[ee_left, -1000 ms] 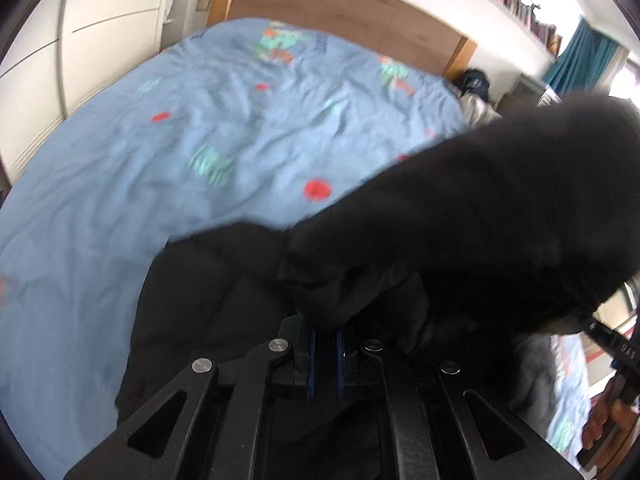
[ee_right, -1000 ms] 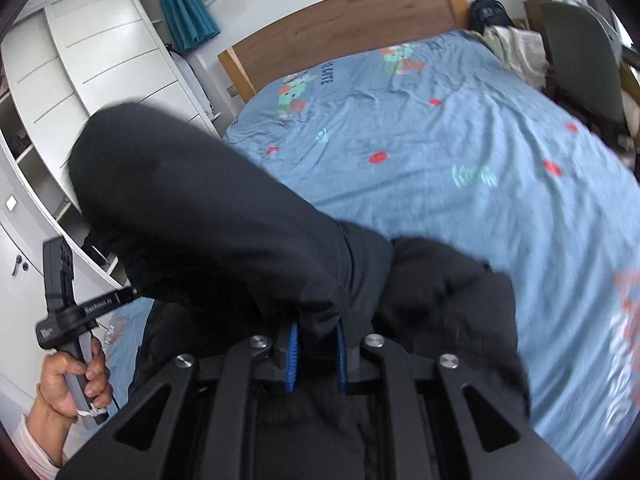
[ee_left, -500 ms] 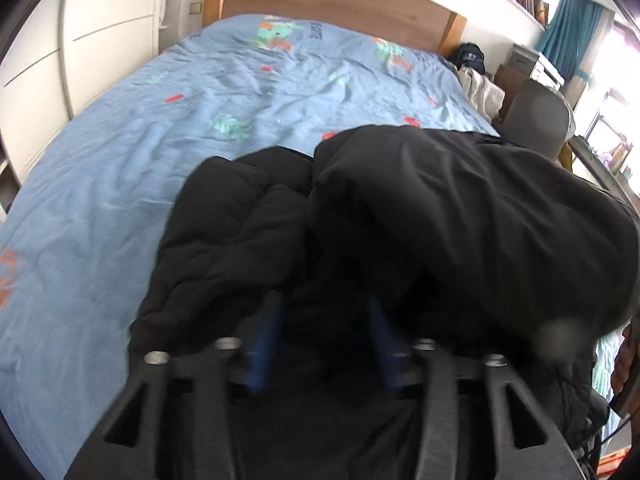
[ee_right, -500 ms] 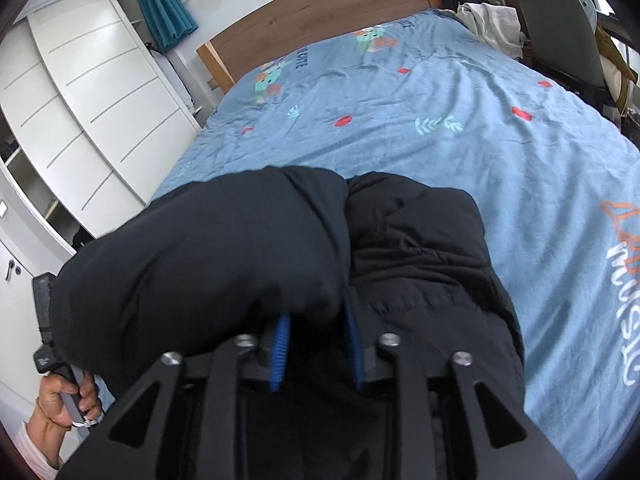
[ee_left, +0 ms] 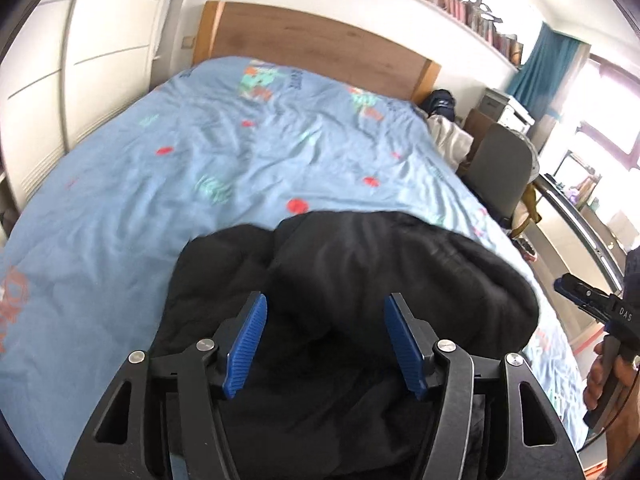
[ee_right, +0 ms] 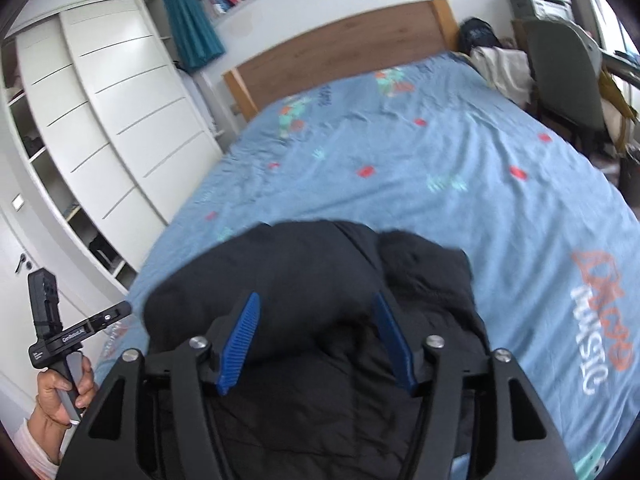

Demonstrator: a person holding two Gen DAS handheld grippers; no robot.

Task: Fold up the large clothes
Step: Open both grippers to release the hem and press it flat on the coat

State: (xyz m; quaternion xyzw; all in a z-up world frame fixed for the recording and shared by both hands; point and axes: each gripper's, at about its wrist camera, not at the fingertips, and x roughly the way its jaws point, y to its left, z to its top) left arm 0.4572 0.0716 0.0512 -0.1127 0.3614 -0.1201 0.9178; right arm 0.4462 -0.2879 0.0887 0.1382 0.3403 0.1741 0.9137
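A large black padded jacket [ee_left: 360,280] lies folded over on itself at the near end of the bed; it also shows in the right wrist view [ee_right: 320,272]. My left gripper [ee_left: 325,304] is open, its blue pads [ee_left: 246,344] spread wide just above the jacket, holding nothing. My right gripper [ee_right: 316,300] is open too, its blue pads [ee_right: 238,346] spread above the jacket's folded layer. Each hand-held gripper shows at the edge of the other's view, the right one [ee_left: 596,308] and the left one [ee_right: 68,332].
The bed [ee_left: 200,168] has a light blue patterned cover and a wooden headboard [ee_left: 312,48]. White wardrobes [ee_right: 112,120] stand left of it. A grey chair [ee_left: 500,168] and a desk stand on the right, with clothes heaped by the headboard.
Both grippers were shut on the jacket's edge and carried it forward over itself. They have opened and let it go, and the folded layer now rests on the jacket.
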